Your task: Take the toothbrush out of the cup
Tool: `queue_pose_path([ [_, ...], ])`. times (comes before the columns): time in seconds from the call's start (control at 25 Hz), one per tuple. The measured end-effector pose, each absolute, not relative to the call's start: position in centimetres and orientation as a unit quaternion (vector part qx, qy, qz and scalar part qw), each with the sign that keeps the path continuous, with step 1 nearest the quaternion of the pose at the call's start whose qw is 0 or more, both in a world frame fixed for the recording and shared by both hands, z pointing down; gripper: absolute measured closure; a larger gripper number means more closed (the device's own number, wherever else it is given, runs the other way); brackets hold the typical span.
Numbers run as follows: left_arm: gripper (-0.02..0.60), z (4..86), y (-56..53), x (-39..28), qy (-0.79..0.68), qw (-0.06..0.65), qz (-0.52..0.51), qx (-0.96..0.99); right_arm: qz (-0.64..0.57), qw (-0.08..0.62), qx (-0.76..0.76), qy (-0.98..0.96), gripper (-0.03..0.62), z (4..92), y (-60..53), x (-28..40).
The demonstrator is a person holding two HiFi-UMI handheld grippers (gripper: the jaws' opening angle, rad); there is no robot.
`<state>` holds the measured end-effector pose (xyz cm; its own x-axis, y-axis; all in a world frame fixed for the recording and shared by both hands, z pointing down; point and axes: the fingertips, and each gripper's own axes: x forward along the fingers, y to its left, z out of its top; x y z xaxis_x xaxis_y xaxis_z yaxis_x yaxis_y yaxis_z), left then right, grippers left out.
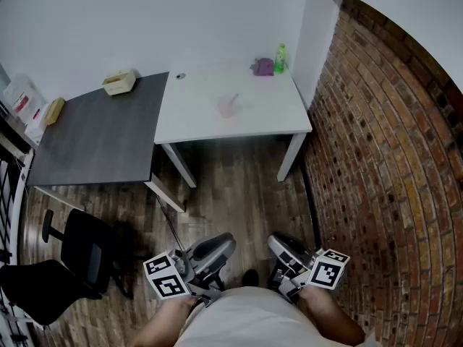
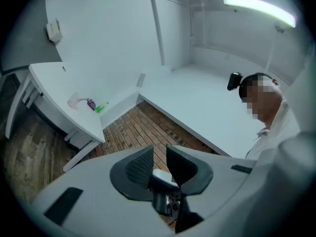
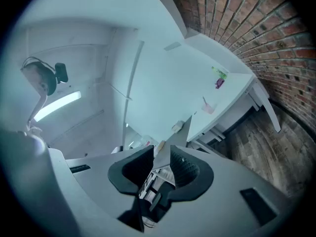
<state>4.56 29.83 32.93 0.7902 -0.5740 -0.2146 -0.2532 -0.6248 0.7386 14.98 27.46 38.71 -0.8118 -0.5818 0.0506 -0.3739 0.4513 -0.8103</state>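
Observation:
A pale pink see-through cup (image 1: 228, 108) stands near the middle of the white table (image 1: 195, 118), far ahead of me. It also shows small in the left gripper view as the cup (image 2: 73, 100) and in the right gripper view as the cup (image 3: 209, 107). A thin toothbrush (image 3: 204, 101) sticks up out of it. My left gripper (image 1: 224, 242) (image 2: 159, 149) and right gripper (image 1: 279, 243) (image 3: 162, 149) are held low against my body, over the wooden floor. Both sets of jaws stand nearly together with nothing between them.
A purple object (image 1: 262, 66) and a green bottle (image 1: 279, 58) sit at the white table's back right. A dark grey table (image 1: 101, 139) with a tissue box (image 1: 119, 82) adjoins on the left. A black office chair (image 1: 76, 255) stands at my left, a brick wall (image 1: 383, 157) at my right.

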Motion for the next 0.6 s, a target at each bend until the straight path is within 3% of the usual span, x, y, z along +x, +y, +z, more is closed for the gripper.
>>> queue_pose_path([
  [0.6,0.515,33.2,28.5,5.7,-0.249,0.358,-0.223,0.872,-0.445,0.106,-0.293,0.839,0.487,39.7,26.7,17.3],
])
